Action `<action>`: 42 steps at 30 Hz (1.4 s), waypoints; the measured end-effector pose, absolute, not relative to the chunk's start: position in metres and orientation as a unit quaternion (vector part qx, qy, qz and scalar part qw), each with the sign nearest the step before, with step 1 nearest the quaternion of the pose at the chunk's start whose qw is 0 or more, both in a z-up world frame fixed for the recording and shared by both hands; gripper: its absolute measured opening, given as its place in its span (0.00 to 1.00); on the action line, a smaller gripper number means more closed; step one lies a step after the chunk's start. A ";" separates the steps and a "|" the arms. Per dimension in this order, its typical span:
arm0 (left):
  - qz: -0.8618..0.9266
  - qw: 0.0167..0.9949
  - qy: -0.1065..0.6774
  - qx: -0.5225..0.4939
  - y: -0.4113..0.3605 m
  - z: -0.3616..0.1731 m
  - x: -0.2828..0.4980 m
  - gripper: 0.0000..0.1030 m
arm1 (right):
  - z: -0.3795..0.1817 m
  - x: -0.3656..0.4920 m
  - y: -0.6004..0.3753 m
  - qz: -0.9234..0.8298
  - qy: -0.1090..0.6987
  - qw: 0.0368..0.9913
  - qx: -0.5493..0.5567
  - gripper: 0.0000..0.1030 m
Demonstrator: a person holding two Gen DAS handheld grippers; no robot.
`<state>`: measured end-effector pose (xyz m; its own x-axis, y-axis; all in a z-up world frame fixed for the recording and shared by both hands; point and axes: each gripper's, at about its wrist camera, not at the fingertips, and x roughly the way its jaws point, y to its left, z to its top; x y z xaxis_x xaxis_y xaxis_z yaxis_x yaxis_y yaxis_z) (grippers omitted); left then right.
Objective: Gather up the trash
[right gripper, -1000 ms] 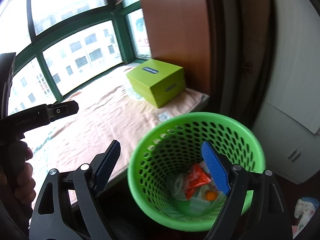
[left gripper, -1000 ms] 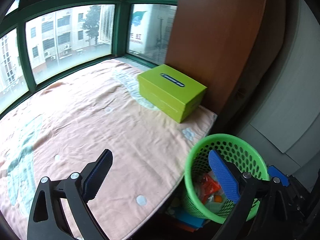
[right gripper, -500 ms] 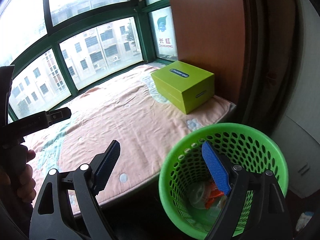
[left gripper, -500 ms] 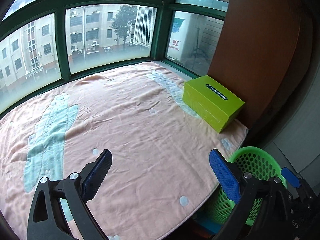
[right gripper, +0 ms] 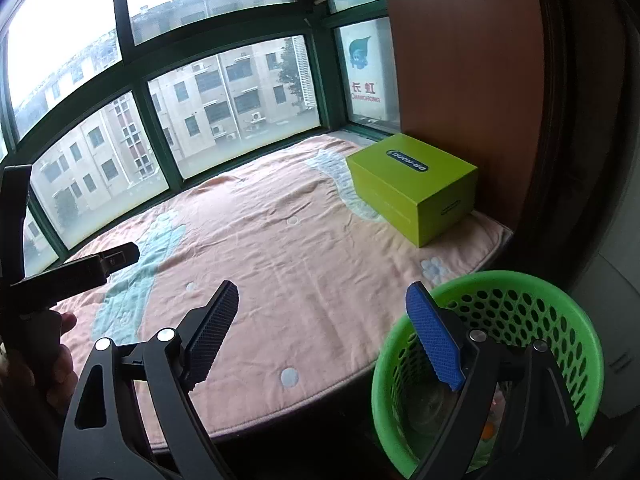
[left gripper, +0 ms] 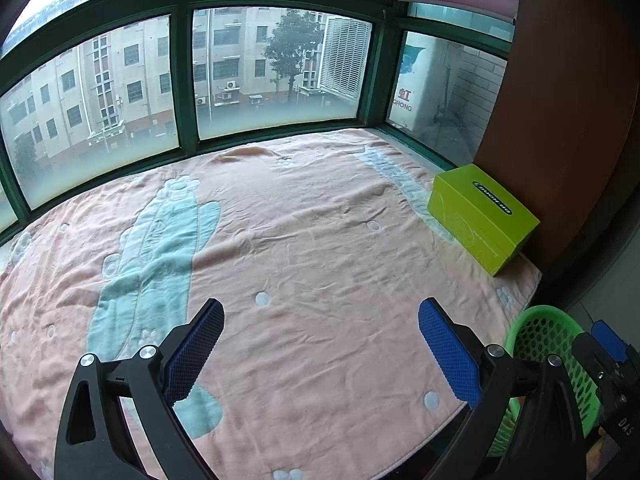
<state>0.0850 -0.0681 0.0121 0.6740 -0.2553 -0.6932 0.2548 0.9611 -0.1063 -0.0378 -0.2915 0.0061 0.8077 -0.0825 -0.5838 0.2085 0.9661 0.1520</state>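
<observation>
The left gripper (left gripper: pixel 320 320) hangs above the pink blanket (left gripper: pixel 312 248), and its two blue-padded fingers are spread wide with nothing between them. The right gripper (right gripper: pixel 322 306) is also spread wide and holds nothing. Its left finger is over the near edge of the blanket, and its right finger is over the rim of the green basket (right gripper: pixel 560 300).

The basket stands on the floor, just beside the near right corner of the blanket. In the left wrist view only a part of the basket (left gripper: pixel 540 332) shows, at the lower right, behind the right finger of the left gripper. The trash (right gripper: pixel 486 432) lies at the bottom of the basket. In the right wrist view I can see only some pale and orange pieces through the holes and past the finger, so I cannot tell what each piece is.

A lime green box (left gripper: pixel 480 220) sits on the far right part of the blanket, close to the brown wooden panel (left gripper: pixel 568 100). The blanket has a pale blue cactus pattern (left gripper: pixel 156 248) on its left half. Behind the blanket there is a window with a dark green frame (left gripper: pixel 184 80), and buildings show outside.

At the left edge of the right wrist view, a hand (right gripper: pixel 48 364) holds the black handle of the other gripper.
</observation>
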 end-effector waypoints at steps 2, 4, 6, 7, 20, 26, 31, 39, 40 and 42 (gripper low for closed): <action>-0.131 0.916 0.378 -0.001 -0.061 0.012 0.085 0.92 | 0.007 -0.035 -0.287 -0.074 0.299 0.946 0.102 0.83; -0.122 0.918 0.376 -0.002 -0.054 0.012 0.084 0.92 | 0.007 -0.033 -0.284 -0.073 0.298 0.946 0.102 0.83; -0.114 0.920 0.376 -0.005 -0.047 0.012 0.083 0.92 | 0.006 -0.030 -0.281 -0.068 0.300 0.946 0.104 0.84; -0.112 0.920 0.376 -0.006 -0.045 0.011 0.082 0.92 | 0.005 -0.029 -0.279 -0.066 0.300 0.946 0.104 0.84; -0.081 0.927 0.366 0.004 -0.021 0.011 0.067 0.93 | 0.002 -0.018 -0.262 -0.057 0.304 0.947 0.090 0.87; -0.071 0.928 0.365 0.007 -0.012 0.011 0.063 0.93 | -0.001 -0.013 -0.257 -0.050 0.309 0.945 0.091 0.88; -0.065 0.927 0.368 0.005 -0.006 0.009 0.063 0.93 | -0.003 -0.010 -0.253 -0.045 0.311 0.945 0.089 0.88; -0.061 0.927 0.369 0.004 -0.003 0.009 0.060 0.93 | -0.005 -0.009 -0.253 -0.043 0.314 0.944 0.091 0.88; -0.061 0.928 0.368 0.003 -0.002 0.010 0.060 0.93 | -0.005 -0.009 -0.253 -0.044 0.314 0.944 0.090 0.88; -0.059 0.929 0.366 0.002 -0.001 0.011 0.059 0.93 | -0.005 -0.009 -0.253 -0.042 0.314 0.944 0.091 0.88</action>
<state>0.0594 -0.0014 0.0113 0.7257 -0.1083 -0.6795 0.1115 0.9930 -0.0391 -0.0094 -0.2529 -0.0051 0.7990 -0.0227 -0.6009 0.1376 0.9797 0.1459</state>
